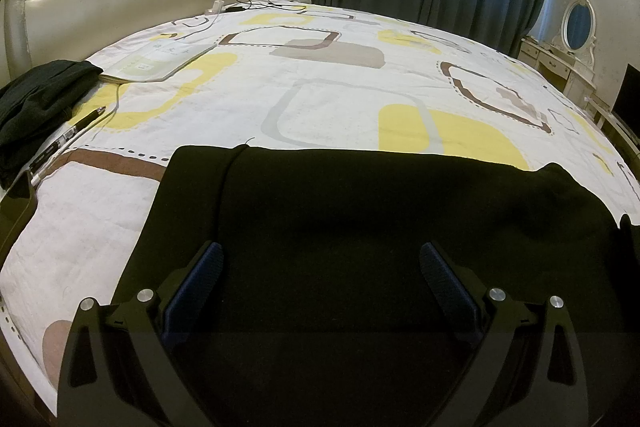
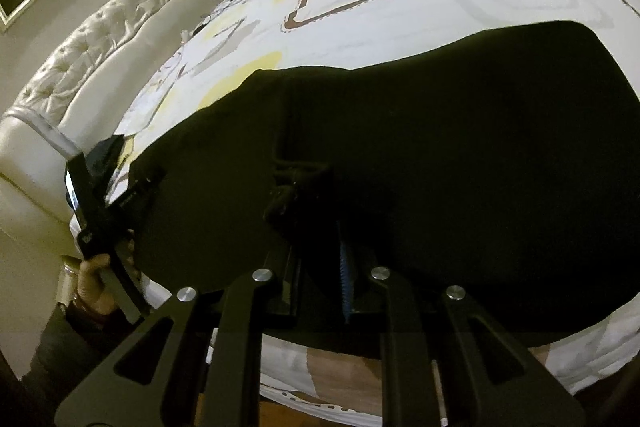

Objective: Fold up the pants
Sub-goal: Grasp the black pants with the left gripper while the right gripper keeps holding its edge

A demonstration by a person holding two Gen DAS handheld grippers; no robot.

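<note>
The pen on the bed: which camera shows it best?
The left wrist view: the pen lies in plain sight on the bedspread, beside a dark garment at the left. The right wrist view shows no pen; the black pants fill most of it.

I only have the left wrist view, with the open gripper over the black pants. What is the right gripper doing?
Observer: The right gripper is shut on a bunched bit of the pants.
Operator: Are its fingertips showing?
Observer: No, the cloth covers them.
Operator: Is my left gripper visible from that side?
Observer: Yes, the left gripper is at the pants' edge nearest the headboard, with a hand on its handle.
</note>
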